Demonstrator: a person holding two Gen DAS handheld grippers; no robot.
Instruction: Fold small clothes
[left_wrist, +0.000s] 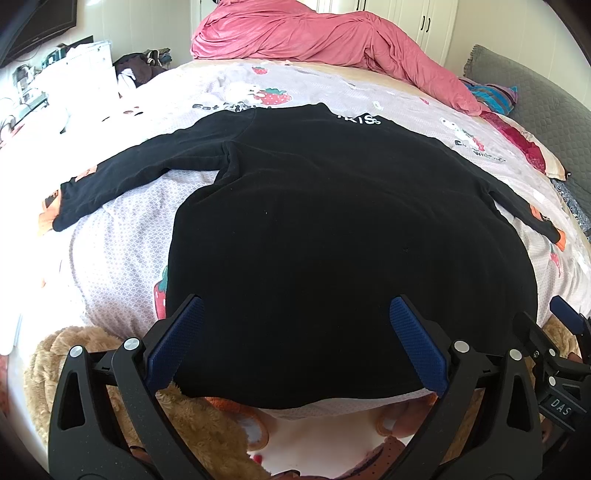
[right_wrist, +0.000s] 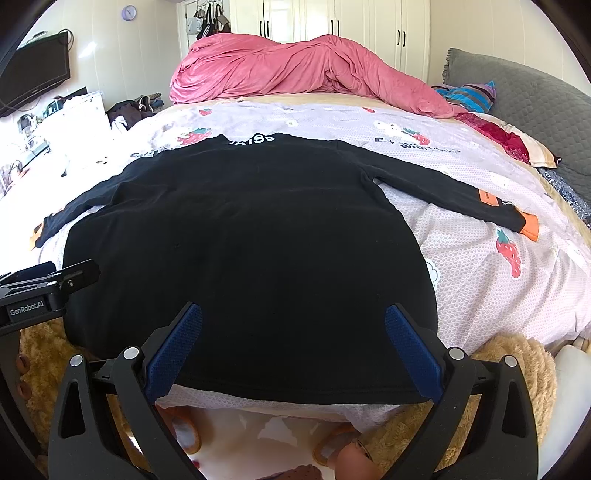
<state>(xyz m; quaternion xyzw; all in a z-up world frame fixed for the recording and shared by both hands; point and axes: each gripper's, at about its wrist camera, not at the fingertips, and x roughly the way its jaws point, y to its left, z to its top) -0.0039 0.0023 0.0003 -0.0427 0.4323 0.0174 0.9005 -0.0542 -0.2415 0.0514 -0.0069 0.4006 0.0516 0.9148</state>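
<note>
A soft black long-sleeved knit top (left_wrist: 332, 229) is lying flat, sleeves spread, on the pale strawberry-print quilted bedspread (left_wrist: 122, 236). The left gripper (left_wrist: 295, 306), its blue ribbed pads wide apart, is hovering over the hem holding nothing; the right gripper (right_wrist: 293, 312) is likewise gaping and holding nothing. A crumpled pink duvet (right_wrist: 295, 66) is heaping behind the top.

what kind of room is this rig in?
Almost certainly a home bedroom. The black long-sleeved top lies spread flat on a bed with a strawberry-print cover, a pink duvet is bunched at the far end, and white wardrobe doors line the back wall.
</note>
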